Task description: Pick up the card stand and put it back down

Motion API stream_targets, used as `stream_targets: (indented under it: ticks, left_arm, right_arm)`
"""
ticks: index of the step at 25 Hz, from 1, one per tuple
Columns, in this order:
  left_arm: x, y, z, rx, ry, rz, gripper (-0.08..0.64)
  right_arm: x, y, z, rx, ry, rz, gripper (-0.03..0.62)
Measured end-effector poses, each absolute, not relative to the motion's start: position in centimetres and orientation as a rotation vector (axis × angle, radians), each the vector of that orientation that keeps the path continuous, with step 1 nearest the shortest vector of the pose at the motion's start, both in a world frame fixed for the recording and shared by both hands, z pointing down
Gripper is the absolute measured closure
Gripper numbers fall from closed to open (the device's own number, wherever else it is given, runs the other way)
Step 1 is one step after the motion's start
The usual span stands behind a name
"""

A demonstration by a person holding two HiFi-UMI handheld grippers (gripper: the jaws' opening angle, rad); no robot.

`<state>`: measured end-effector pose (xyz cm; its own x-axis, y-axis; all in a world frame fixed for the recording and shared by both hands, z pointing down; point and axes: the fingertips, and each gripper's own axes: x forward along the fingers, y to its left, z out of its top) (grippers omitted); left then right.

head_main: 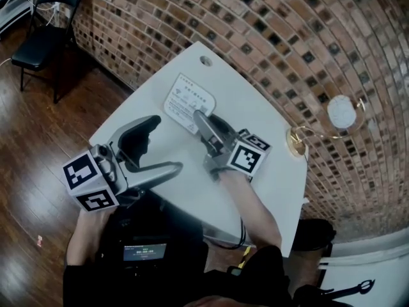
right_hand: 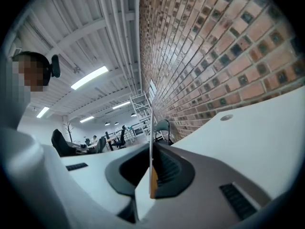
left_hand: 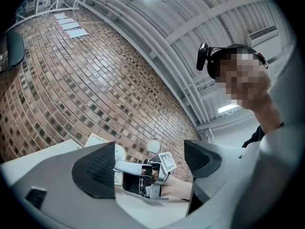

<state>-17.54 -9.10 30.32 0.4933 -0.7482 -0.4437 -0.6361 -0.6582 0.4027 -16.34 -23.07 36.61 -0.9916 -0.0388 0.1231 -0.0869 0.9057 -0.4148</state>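
White printed card stand (head_main: 189, 103), a thin flat sheet with a brownish strip along its lower edge, sits over the middle of the white table (head_main: 268, 107), near the red-brown brick wall (head_main: 287, 31). The right gripper (head_main: 197, 118), grey with a black-and-white marker cube, has its jaws closed together on the stand's near edge. In the right gripper view the sheet stands edge-on, pinched between the two dark ribbed pads of the right gripper (right_hand: 151, 168), card stand (right_hand: 151, 142) upright in line with the jaws. Whether its base touches the tabletop cannot be told. The left gripper (head_main: 163, 146) hovers over the table's near-left corner, well apart from the stand, jaws spread wide with nothing between them. In the left gripper view the left gripper (left_hand: 150, 163) frames the other gripper and part of the card stand (left_hand: 95, 140). A black folding chair (head_main: 43, 38) stands on the dark wooden floor (head_main: 38, 158) by the wall.
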Motion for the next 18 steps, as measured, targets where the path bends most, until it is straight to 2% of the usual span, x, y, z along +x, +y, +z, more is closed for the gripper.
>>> stream_targets:
  ticks: [11,18]
  left_arm:
    - [-14.9,-9.5,30.1,2.582,-1.137,-0.855,0.114]
    - [-13.6,-9.7,29.7,2.597,-1.091,-0.858,0.114]
  right_arm:
    - [-11.4,-23.5,31.2,0.030,-3.085,0.717,0.561]
    - [-8.7,-22.0,26.7,0.011,-3.180,0.592,0.561]
